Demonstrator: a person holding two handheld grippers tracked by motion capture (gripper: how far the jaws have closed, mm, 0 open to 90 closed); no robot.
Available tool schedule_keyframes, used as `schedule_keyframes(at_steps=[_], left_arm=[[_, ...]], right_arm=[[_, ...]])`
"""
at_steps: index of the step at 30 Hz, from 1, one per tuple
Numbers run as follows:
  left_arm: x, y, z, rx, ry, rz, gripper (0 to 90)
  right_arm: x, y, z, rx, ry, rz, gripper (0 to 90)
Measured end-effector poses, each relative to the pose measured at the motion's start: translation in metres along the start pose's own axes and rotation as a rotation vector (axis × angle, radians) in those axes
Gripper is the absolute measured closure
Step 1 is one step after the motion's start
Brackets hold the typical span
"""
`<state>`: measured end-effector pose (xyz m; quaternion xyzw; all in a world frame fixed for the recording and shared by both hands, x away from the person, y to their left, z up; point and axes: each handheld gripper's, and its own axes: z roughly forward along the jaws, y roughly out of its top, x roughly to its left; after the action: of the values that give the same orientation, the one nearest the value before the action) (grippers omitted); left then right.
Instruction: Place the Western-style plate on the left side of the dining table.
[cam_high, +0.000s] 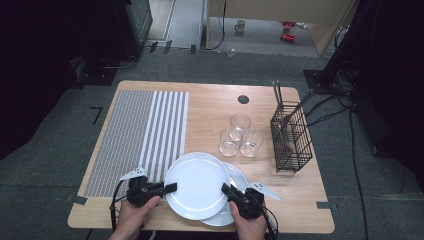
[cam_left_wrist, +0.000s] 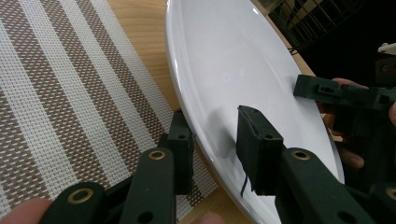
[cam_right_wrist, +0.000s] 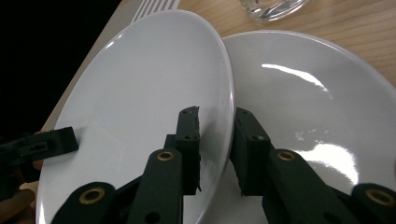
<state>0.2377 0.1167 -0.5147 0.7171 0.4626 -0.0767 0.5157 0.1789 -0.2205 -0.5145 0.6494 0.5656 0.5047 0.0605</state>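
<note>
We hold the upper plate (cam_high: 197, 185) between our two tools at the near edge of the worktop (cam_high: 215, 100). The left hand-held gripper (cam_high: 170, 188) takes the plate's left rim: in the left gripper view one jaw lies on top of the white surface and the other sits under the rim, so it is pinching the upper plate (cam_left_wrist: 233, 70). The right hand-held gripper (cam_high: 226, 189) takes the opposite rim, and in the right gripper view its two jaws stand on either side of the thin edge, pinching the upper plate (cam_right_wrist: 140, 93) too. This plate sits tilted, partly overlapping a lower plate (cam_high: 239, 177) that lies flat on the worktop to its right; the lower plate (cam_right_wrist: 303, 107) shows just beyond the clamped rim. Left of the upper plate lies a striped placemat (cam_high: 140, 130), with the plate's left rim just beside its near right corner. Behind the upper plate stand three glasses (cam_high: 240, 135) clustered together, and to the right of them a black wire basket (cam_high: 291, 140) stands upright.
</note>
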Motion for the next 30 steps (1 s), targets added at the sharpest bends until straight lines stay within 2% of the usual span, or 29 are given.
schedule_keyframes(at_steps=[5, 14, 24, 30], left_arm=[[-0.002, 0.001, -0.004, -0.011, -0.003, 0.024, 68.9], [-0.003, 0.003, -0.011, -0.039, -0.006, 0.017, 72.2], [-0.003, 0.004, -0.012, -0.043, -0.009, 0.013, 72.9], [-0.003, 0.005, -0.013, -0.053, -0.010, 0.010, 73.3]], right_arm=[[0.005, 0.004, 0.000, -0.010, 0.000, -0.008, 75.3], [0.011, 0.011, 0.002, -0.025, 0.012, -0.013, 76.7], [0.013, 0.012, 0.001, -0.021, 0.004, -0.021, 76.7], [0.015, 0.016, 0.000, -0.023, 0.014, -0.042, 77.3]])
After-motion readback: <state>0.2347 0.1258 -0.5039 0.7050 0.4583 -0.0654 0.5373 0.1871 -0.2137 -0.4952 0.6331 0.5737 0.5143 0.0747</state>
